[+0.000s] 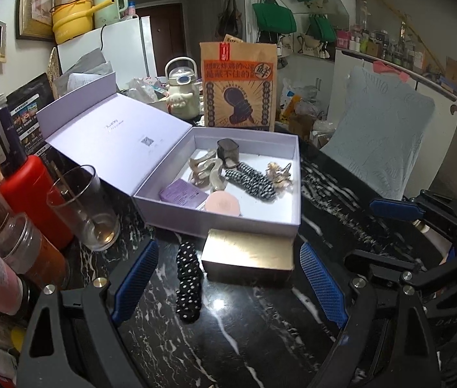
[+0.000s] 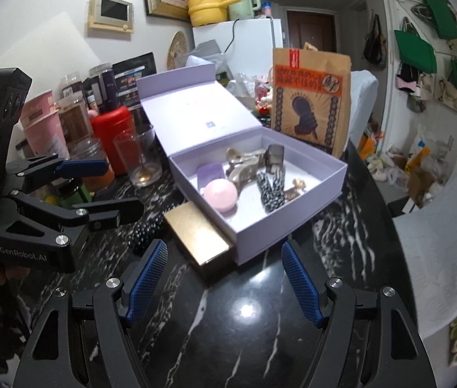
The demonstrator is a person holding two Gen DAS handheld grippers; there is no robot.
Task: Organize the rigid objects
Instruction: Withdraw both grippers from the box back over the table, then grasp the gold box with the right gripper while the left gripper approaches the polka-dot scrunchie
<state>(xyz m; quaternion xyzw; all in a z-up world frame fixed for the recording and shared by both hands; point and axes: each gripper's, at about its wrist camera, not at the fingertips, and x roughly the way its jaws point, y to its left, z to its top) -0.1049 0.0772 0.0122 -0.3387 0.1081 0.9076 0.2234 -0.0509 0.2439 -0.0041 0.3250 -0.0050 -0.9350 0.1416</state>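
1. On the black marble table [image 1: 261, 339], an open lavender box [image 1: 295, 190] already holds clips and small cases.
2. Just in front of its near wall lies a gold box [image 1: 248, 255], long axis left to right.
3. A dotted black hair clip [image 1: 189, 286] lies left of it, pointing near to far.
4. The left gripper [image 1: 228, 286] hangs spread and empty, both items between its pads.
5. The right gripper [image 2: 225, 286], also released, sits nearer the gold box's end.

An open lilac box [image 1: 288, 174] of hair accessories sits on a black marbled surface [image 1: 244, 323], a gold box [image 1: 248, 253] touching its front wall, a polka-dot scrunchie [image 1: 188, 283] beside that (both between the left claw's [image 1: 228, 286] spread blue fingers [image 1: 136, 283]).
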